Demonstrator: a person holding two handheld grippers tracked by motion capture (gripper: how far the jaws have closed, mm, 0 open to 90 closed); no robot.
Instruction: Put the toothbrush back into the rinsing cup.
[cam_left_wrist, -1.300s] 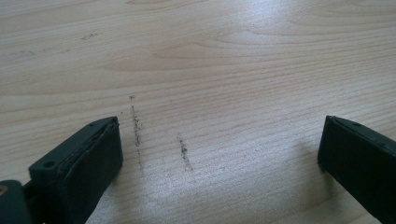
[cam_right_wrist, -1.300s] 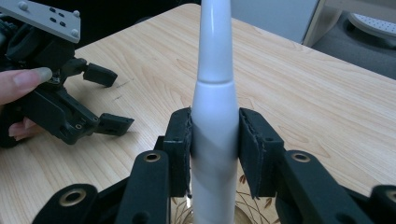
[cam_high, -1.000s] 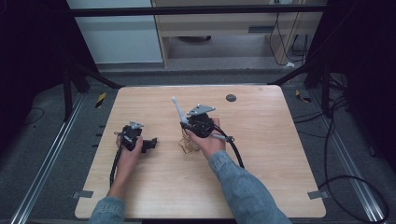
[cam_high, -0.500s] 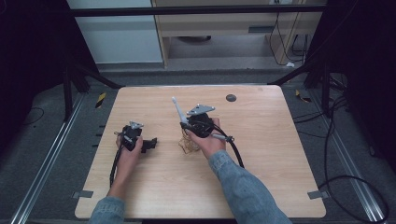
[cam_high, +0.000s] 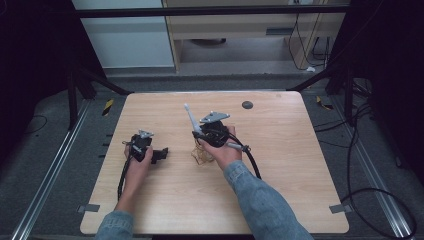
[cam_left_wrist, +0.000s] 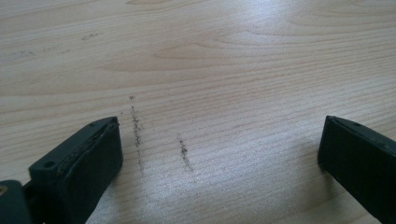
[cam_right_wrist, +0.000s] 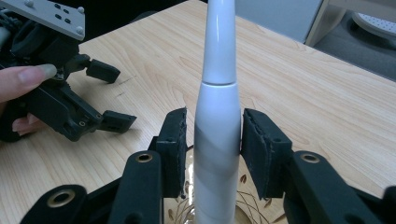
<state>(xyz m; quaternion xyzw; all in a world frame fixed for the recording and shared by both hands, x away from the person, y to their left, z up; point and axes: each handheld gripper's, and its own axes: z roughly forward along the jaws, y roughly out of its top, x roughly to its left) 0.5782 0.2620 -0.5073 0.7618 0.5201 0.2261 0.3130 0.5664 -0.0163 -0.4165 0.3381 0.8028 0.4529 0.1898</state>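
A slim white rod (cam_right_wrist: 218, 93) stands up out of a clear patterned glass (cam_right_wrist: 243, 186), and my right gripper (cam_right_wrist: 214, 116) is shut on it, one pad on each side. From above, the white rod (cam_high: 190, 118) tilts up and to the left from the right gripper (cam_high: 199, 137), which a hand holds over the glass (cam_high: 202, 156) at mid table. My left gripper (cam_high: 162, 154) rests on the wooden table (cam_high: 280, 165) at the left, jaws pointing right. Its jaws stand wide apart in the left gripper view, left gripper (cam_left_wrist: 219, 135) open over bare wood. The right gripper view also catches the left gripper (cam_right_wrist: 109, 95).
A small dark round object (cam_high: 247, 104) lies near the table's far edge. Cables trail from both grippers toward the front edge. Faint dark scuff marks (cam_left_wrist: 136, 130) streak the wood between the left jaws. Metal rails and floor cables surround the table.
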